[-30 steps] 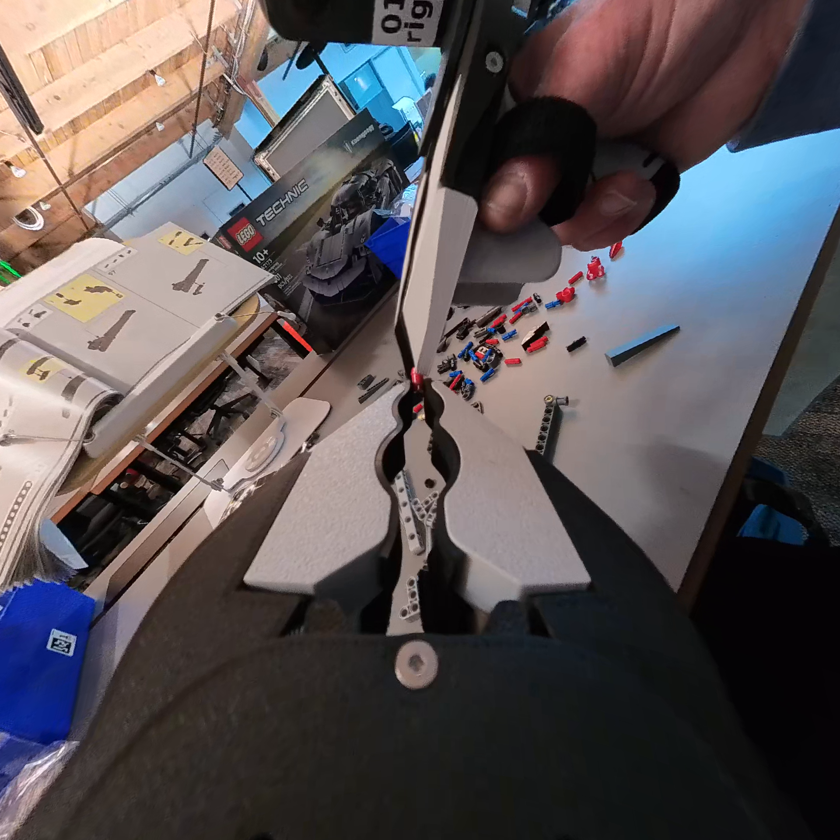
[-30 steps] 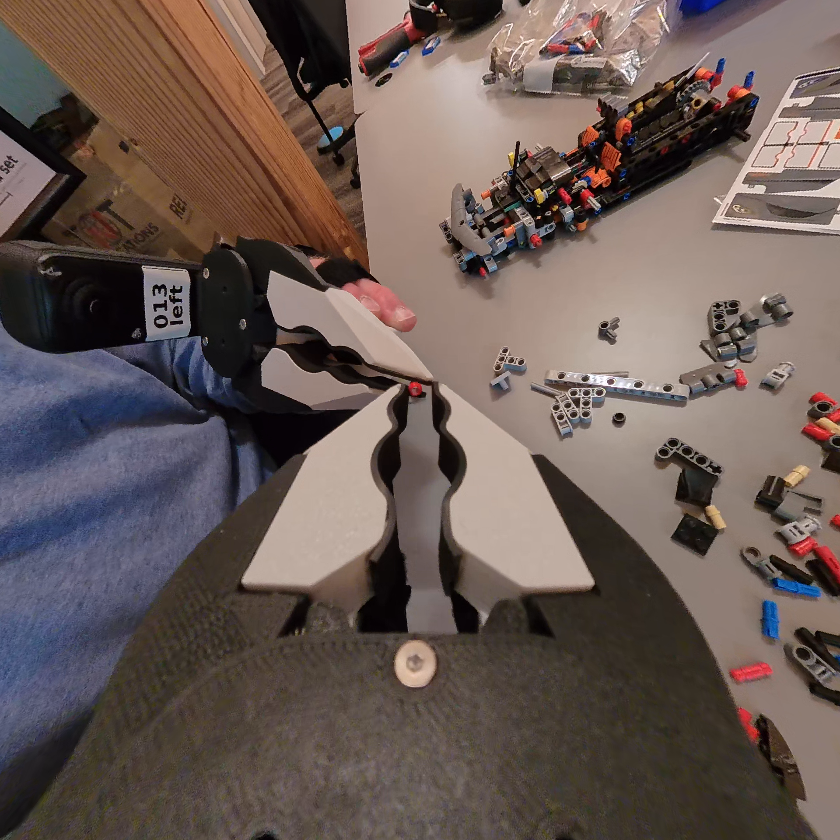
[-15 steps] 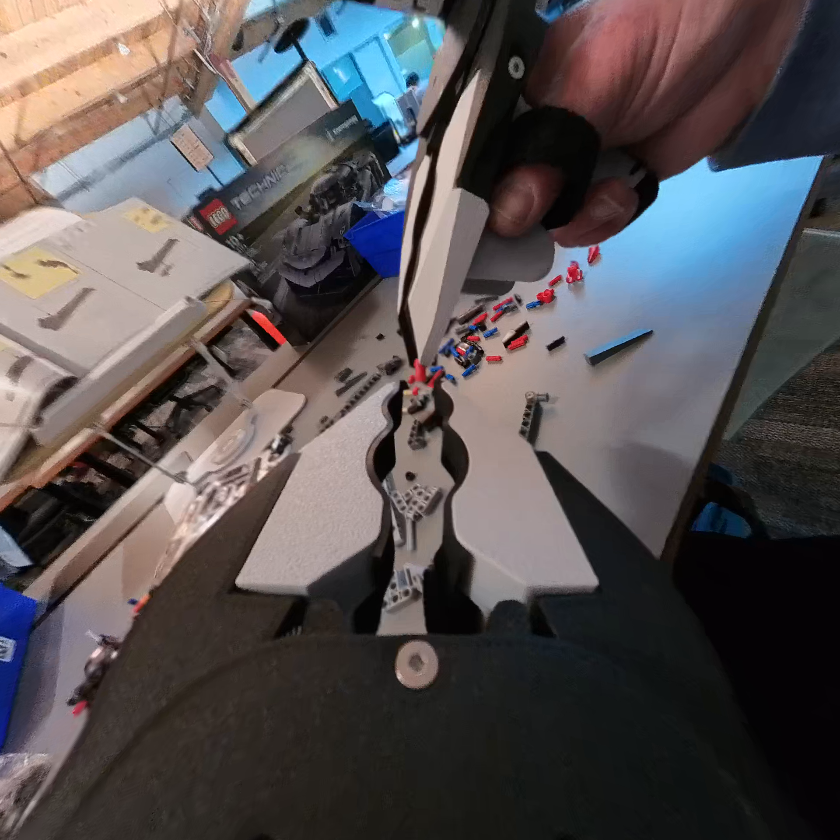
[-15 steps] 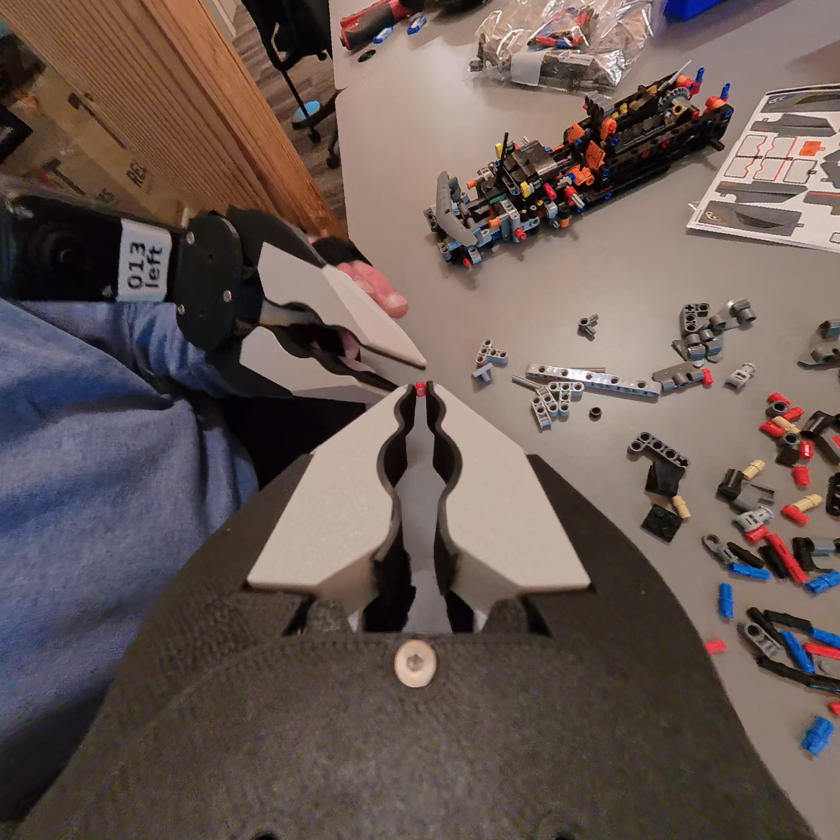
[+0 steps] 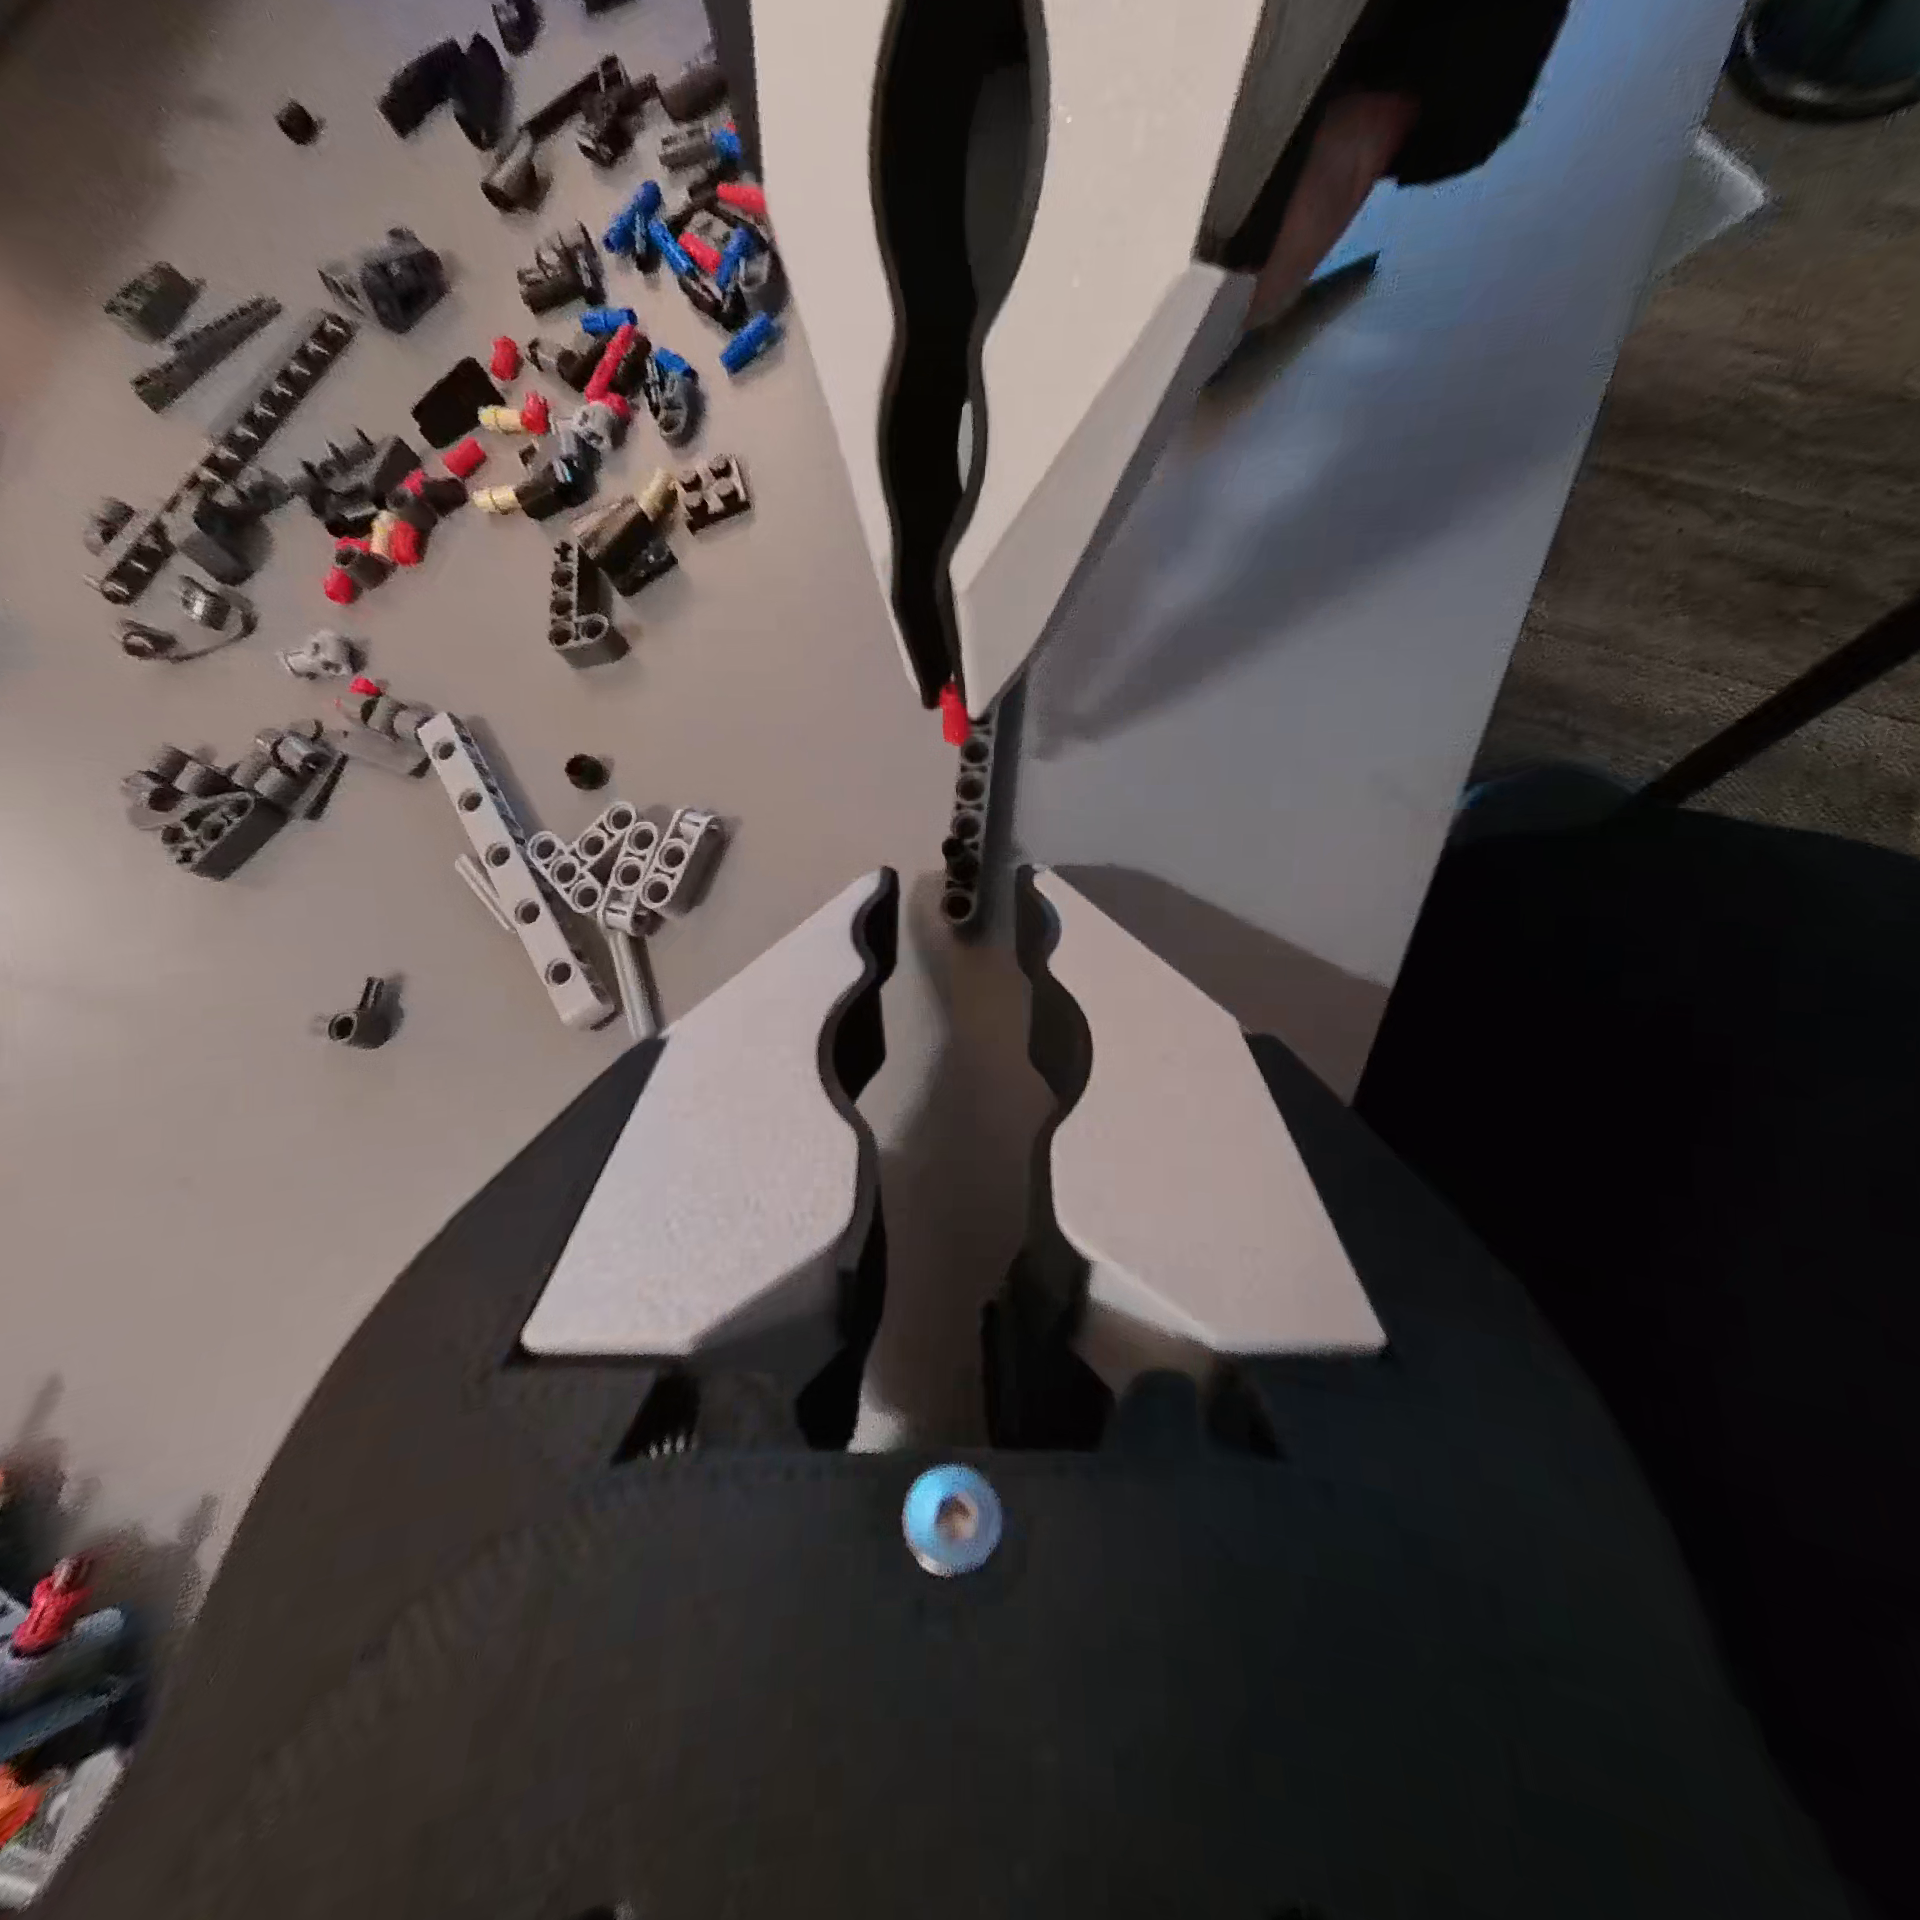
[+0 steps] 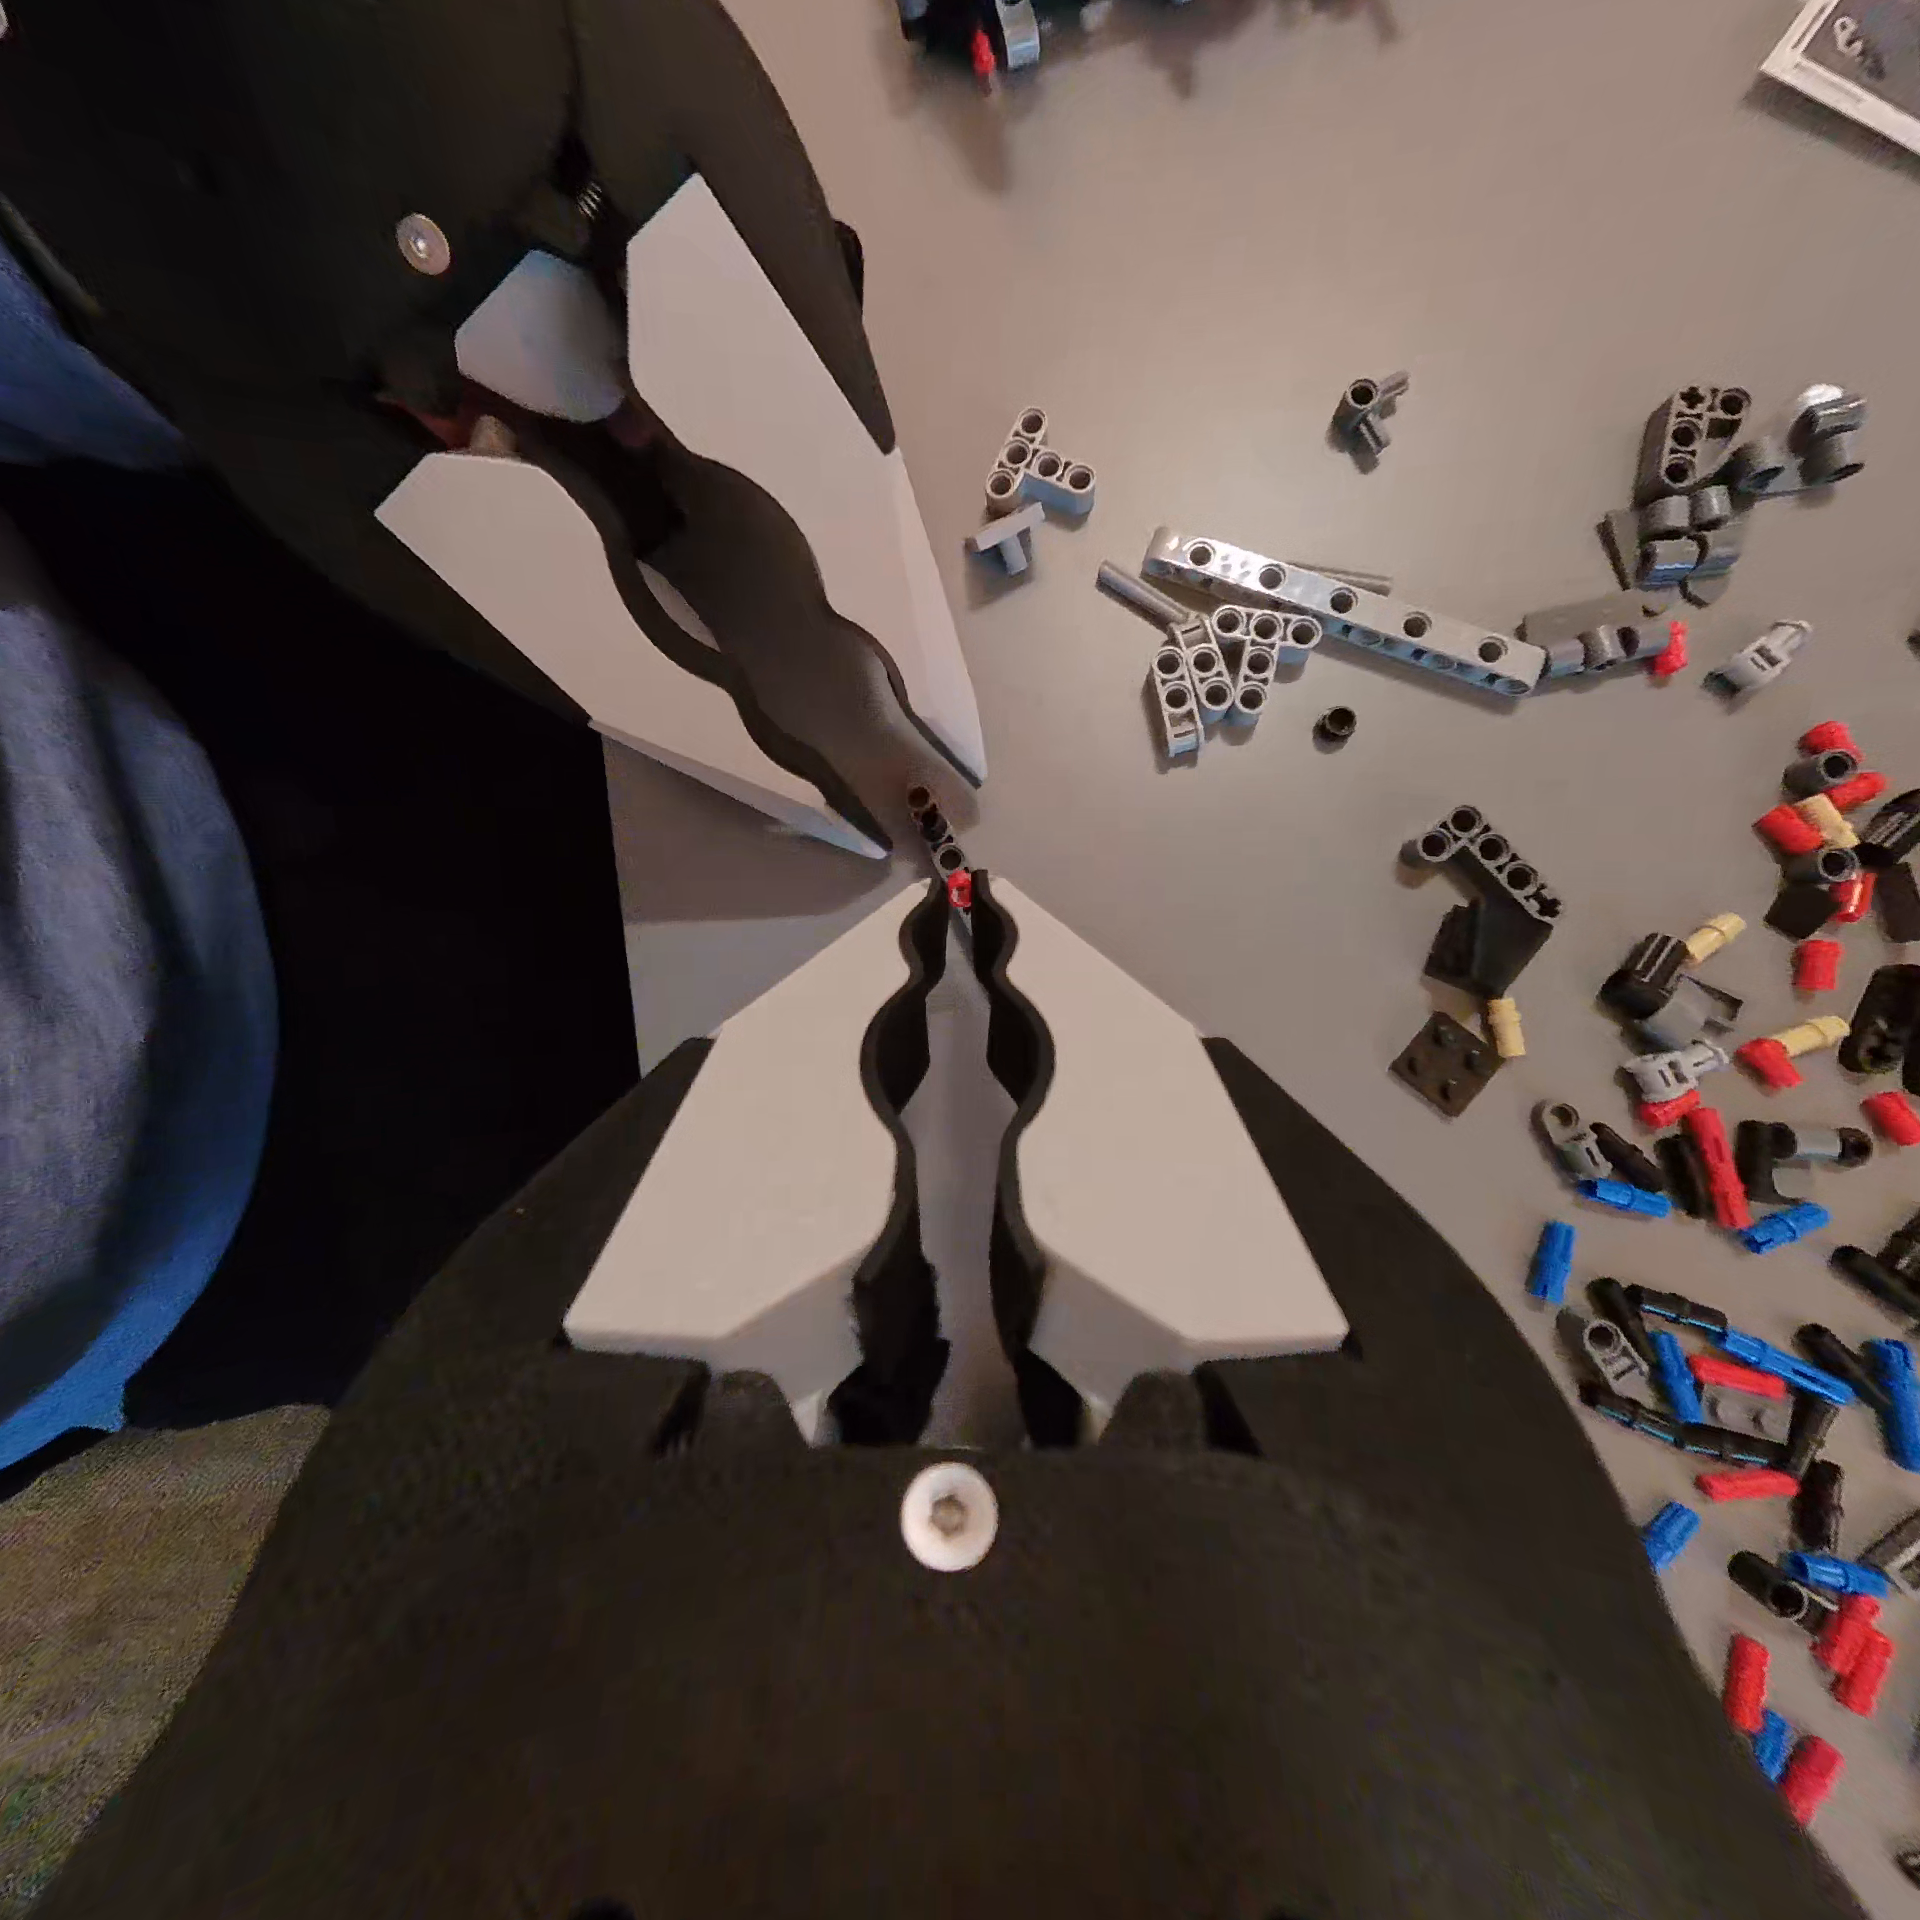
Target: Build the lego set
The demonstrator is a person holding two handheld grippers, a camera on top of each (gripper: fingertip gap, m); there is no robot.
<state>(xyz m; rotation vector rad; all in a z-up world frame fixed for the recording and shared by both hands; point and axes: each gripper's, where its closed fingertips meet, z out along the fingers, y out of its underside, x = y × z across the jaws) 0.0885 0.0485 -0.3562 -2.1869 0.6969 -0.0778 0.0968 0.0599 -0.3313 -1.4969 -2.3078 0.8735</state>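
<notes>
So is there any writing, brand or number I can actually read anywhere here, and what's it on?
No text can be read.
Printed sheet, cut off at the edge of the right wrist view: print too small and blurred to read.
Loose Lego pieces: no marks visible.

Grey table [image 6: 1351,260] is filling most of both views; its edge is running past dark wood-look floor [image 5: 1714,468], light glaring off the tabletop.
</notes>
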